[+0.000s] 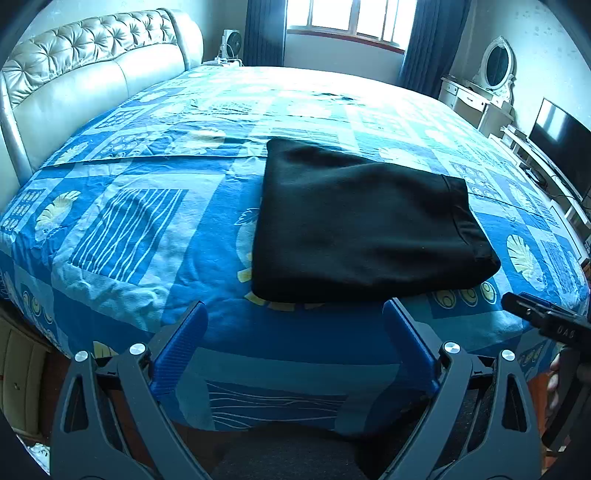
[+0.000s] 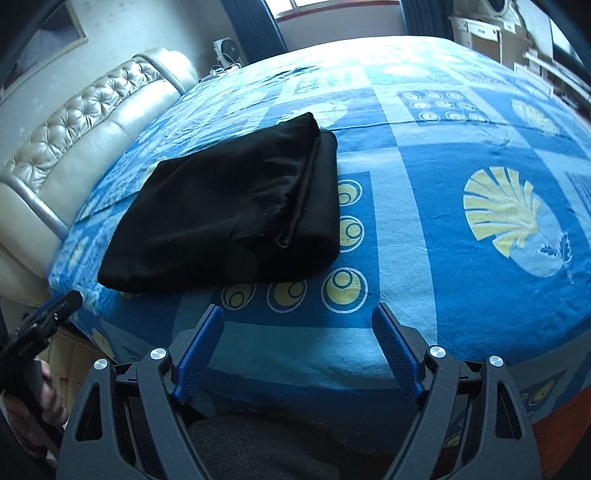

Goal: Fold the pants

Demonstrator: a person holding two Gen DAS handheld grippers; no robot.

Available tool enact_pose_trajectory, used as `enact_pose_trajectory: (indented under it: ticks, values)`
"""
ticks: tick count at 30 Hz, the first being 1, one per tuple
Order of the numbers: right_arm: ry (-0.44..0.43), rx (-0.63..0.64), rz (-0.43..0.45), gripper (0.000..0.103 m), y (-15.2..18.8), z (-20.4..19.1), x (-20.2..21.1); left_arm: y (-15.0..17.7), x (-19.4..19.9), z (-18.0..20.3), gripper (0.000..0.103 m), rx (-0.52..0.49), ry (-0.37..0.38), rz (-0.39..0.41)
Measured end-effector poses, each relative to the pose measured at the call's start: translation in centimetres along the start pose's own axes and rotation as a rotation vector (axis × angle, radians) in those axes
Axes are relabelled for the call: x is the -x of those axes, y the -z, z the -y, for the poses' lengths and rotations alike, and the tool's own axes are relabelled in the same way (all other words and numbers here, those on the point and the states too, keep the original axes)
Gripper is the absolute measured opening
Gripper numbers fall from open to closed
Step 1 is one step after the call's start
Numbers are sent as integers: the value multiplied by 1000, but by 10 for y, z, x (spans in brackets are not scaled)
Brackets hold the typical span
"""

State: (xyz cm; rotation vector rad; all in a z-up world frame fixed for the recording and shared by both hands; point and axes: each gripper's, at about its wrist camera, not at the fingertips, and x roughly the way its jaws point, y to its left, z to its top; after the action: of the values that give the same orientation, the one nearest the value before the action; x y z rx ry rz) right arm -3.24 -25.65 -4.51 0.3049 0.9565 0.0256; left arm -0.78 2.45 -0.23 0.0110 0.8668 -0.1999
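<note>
Black pants (image 1: 362, 225) lie folded into a compact rectangle on the blue patterned bed sheet (image 1: 147, 229), near the bed's front edge. They also show in the right wrist view (image 2: 236, 214), with the waistband edge on the right side. My left gripper (image 1: 295, 314) is open and empty, held just in front of the pants without touching them. My right gripper (image 2: 297, 317) is open and empty, to the right of the pants and in front of them. The right gripper's body shows in the left wrist view (image 1: 546, 321); the left gripper's body shows in the right wrist view (image 2: 40, 325).
A padded beige headboard (image 1: 74, 74) runs along the bed's left side. A white dressing table with an oval mirror (image 1: 491, 81) and a TV (image 1: 561, 144) stand at the right. A window with blue curtains (image 1: 347, 22) is at the back, a small fan (image 1: 231, 46) beside it.
</note>
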Motion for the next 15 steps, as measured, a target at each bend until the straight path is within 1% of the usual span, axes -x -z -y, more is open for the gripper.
enact_pose_trajectory:
  ticks: [3, 5, 8, 12, 15]
  values:
    - [13, 12, 14, 82, 1, -5, 2, 2, 1, 2, 96, 2, -26, 21]
    - [31, 23, 23, 82, 0, -7, 3, 3, 1, 3, 96, 5, -28, 26]
    - [53, 23, 41, 82, 0, -8, 5, 2, 0, 4, 96, 7, -6, 9]
    - [68, 14, 54, 82, 1, -7, 7, 3, -3, 7, 96, -21, -49, -10]
    - [72, 22, 55, 82, 2, -9, 6, 2, -6, 8, 96, -33, -48, -27]
